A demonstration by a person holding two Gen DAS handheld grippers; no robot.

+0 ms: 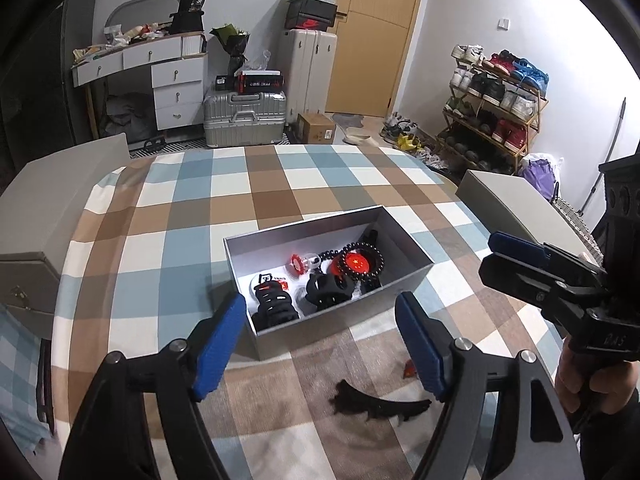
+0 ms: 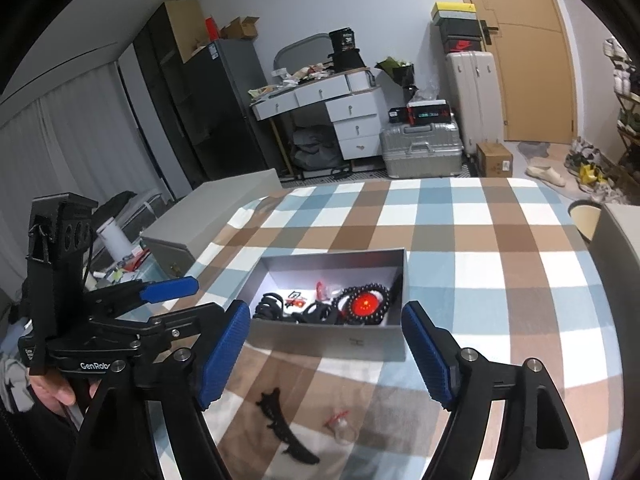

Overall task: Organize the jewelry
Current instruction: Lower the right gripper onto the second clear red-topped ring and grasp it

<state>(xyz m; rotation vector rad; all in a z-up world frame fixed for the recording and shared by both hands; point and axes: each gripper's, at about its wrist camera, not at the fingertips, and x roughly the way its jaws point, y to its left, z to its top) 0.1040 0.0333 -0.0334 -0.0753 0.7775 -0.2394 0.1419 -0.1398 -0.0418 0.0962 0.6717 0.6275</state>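
Observation:
An open grey box (image 1: 404, 236) (image 2: 332, 342) sits mid-table on the checked cloth. Inside lie a dark bead bracelet (image 1: 378, 258) (image 2: 362, 306) around a red disc, black hair claws (image 1: 274, 306), and small red pieces. In front of the box a black curved hair comb (image 1: 380, 404) (image 2: 282, 428) lies on the cloth, with a small clear-and-red piece (image 2: 340, 424) (image 1: 409, 370) beside it. My left gripper (image 1: 320, 346) is open and empty above the comb. My right gripper (image 2: 326, 354) is open and empty, just short of the box.
The checked table (image 1: 256, 192) has grey chair backs at the left (image 1: 60, 200) and right (image 1: 516, 204). Beyond it stand suitcases (image 1: 244, 116), a drawer desk (image 1: 168, 76) and a shoe rack (image 1: 496, 108).

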